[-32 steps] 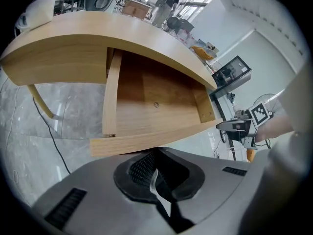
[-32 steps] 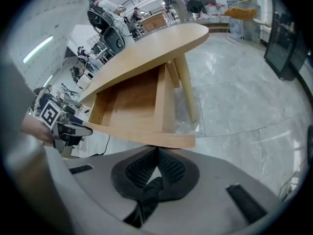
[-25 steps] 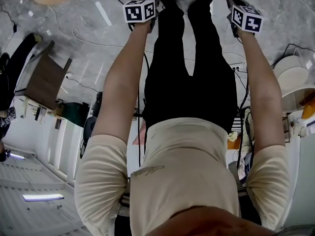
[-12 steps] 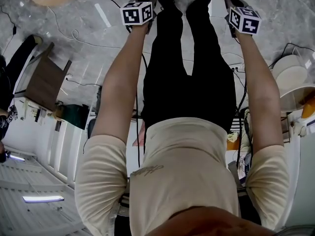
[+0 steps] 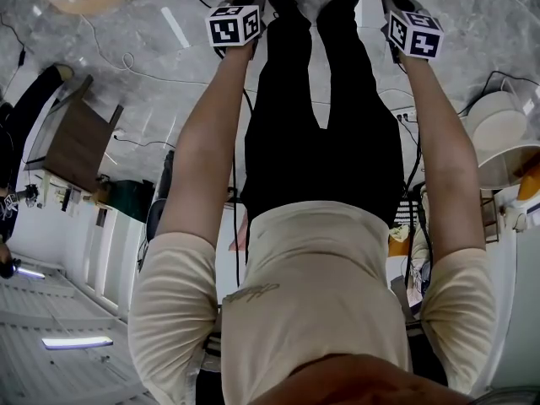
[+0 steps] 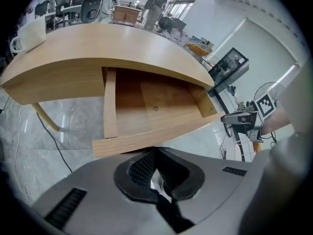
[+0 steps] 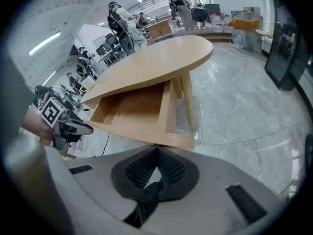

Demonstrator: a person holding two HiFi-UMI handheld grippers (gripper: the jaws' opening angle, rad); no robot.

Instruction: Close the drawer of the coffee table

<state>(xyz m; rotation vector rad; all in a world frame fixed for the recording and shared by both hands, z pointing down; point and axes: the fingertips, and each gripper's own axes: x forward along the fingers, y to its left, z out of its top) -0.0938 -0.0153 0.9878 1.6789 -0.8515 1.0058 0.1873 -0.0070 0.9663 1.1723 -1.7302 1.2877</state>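
Right at the pressed-together fingertips of the left gripper (image 6: pixel 155 151) and right gripper (image 7: pixel 157 148) lies the open drawer's (image 6: pixel 146 102) front.

— Bright enough?
— Yes: even indoor light, a ceiling strip (image 7: pixel 47 42) glowing, soft glare on the floor (image 7: pixel 244 106), mild shade inside the drawer (image 6: pixel 151 99).
— Sharp?
— Mid-frame. Both gripper views bend and blacken at the rims; the far background looks soft, perhaps merely small

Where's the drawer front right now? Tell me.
The drawer front stands pulled out below the tabletop, in the middle of both gripper views, right at the tips of the left gripper and right gripper.
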